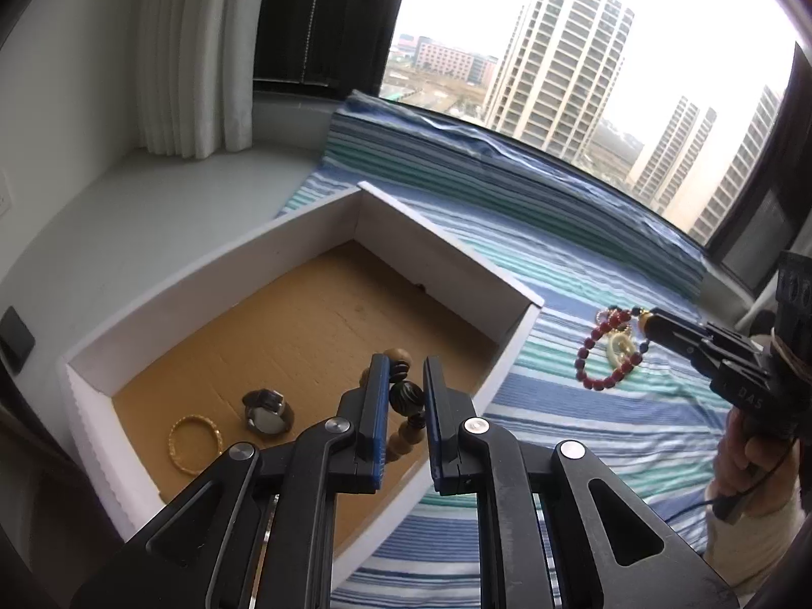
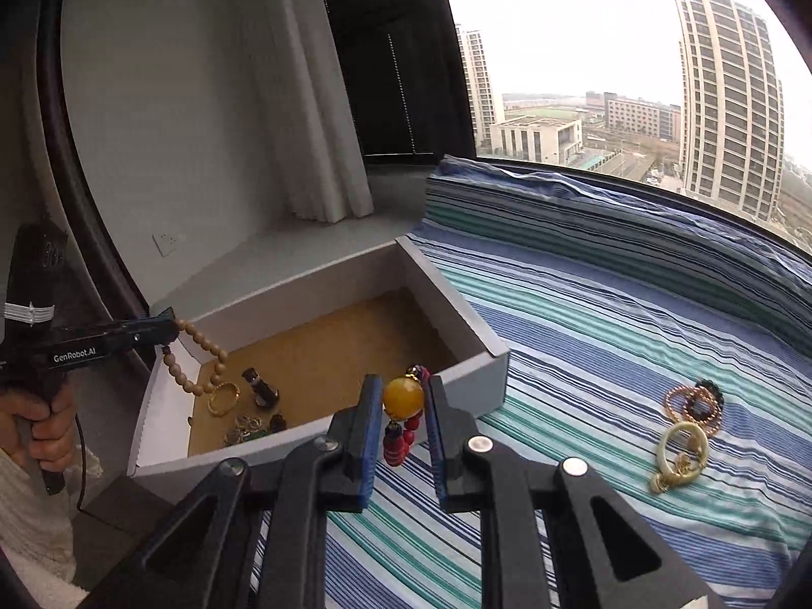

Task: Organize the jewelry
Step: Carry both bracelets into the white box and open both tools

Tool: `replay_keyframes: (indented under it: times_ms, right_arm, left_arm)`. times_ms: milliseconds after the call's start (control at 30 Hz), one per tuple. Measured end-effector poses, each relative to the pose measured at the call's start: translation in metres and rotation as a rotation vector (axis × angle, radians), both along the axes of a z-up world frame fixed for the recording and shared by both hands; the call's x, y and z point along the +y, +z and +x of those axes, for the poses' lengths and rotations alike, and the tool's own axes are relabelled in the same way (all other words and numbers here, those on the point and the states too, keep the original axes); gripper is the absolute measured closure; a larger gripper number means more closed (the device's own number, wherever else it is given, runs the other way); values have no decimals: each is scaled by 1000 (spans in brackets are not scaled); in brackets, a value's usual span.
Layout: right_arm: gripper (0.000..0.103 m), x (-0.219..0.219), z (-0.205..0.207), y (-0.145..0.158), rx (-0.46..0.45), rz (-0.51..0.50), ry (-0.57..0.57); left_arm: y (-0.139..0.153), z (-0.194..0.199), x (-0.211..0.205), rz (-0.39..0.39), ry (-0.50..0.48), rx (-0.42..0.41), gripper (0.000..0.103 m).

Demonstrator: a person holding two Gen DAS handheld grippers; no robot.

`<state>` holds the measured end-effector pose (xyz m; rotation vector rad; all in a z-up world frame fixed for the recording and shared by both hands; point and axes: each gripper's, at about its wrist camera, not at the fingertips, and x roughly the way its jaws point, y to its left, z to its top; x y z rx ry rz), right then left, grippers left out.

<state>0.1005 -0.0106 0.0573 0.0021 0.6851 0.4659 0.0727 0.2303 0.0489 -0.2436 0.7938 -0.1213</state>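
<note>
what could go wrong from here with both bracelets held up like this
The wooden bead bracelet hangs from the left gripper over the box; if dropped carelessly it may land on the gold ring and tangle with it. The right gripper pinches the red bracelet only at its round amber bead, which might slip out onto the striped cloth.

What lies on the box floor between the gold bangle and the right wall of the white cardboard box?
In the left wrist view, a dark metal wristwatch lies beside the gold bangle; past it hangs the tan wooden bead bracelet, before the white cardboard box wall.
</note>
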Motion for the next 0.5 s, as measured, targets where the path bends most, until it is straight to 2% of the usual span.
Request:
replay_keyframes:
  times_ms: [167, 367, 500]
  right_arm:
    - [86, 50, 44, -15, 42, -19, 64]
    - [86, 87, 85, -52, 114, -81, 79]
    - [86, 97, 109, -78, 162, -115, 70]
  left_arm:
    - [-30, 39, 8, -17, 16, 64, 92]
    - [-71, 62, 7, -16, 41, 133, 92]
    - [-89, 71, 2, 46, 60, 168, 90]
